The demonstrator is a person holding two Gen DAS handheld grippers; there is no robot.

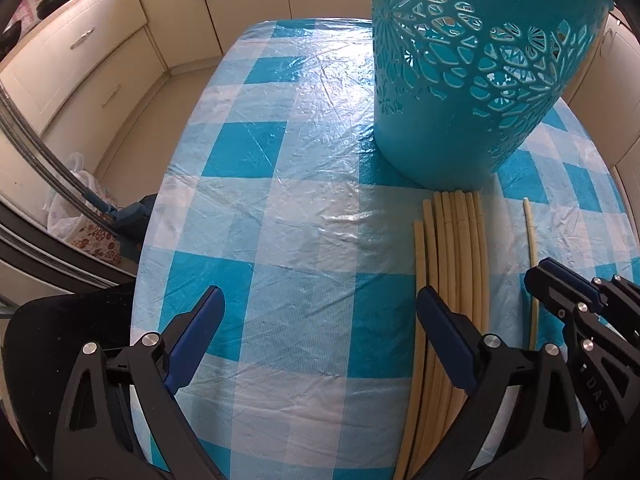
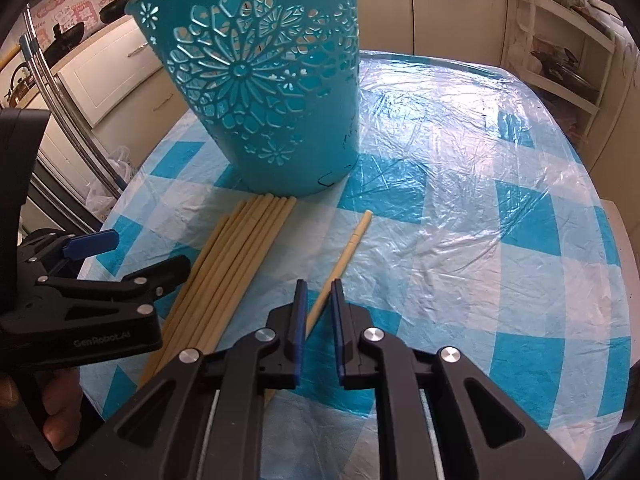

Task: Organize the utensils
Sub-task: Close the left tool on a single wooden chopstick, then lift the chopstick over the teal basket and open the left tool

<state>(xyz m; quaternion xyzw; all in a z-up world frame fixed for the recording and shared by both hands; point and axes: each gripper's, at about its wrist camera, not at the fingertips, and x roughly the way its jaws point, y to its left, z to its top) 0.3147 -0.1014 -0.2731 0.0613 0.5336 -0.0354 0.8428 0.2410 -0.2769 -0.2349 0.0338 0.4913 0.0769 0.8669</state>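
A teal cut-out basket (image 1: 472,80) stands on the checked table; it also shows in the right wrist view (image 2: 272,92). Several cream chopsticks (image 1: 456,248) lie bundled in front of it, seen also in the right wrist view (image 2: 236,256). One single chopstick (image 2: 344,256) lies apart to their right, also in the left wrist view (image 1: 530,232). My right gripper (image 2: 318,292) is nearly closed with the single chopstick between its pads, low over the table. My left gripper (image 1: 320,300) is open and empty, its right finger (image 1: 444,328) over the bundle.
The table (image 1: 280,160) has a blue and white checked plastic cover. Cream kitchen cabinets (image 1: 80,60) stand to the left and behind. A white shelf rack (image 2: 560,60) stands at the right. Plastic bags (image 1: 80,208) lie on the floor left of the table.
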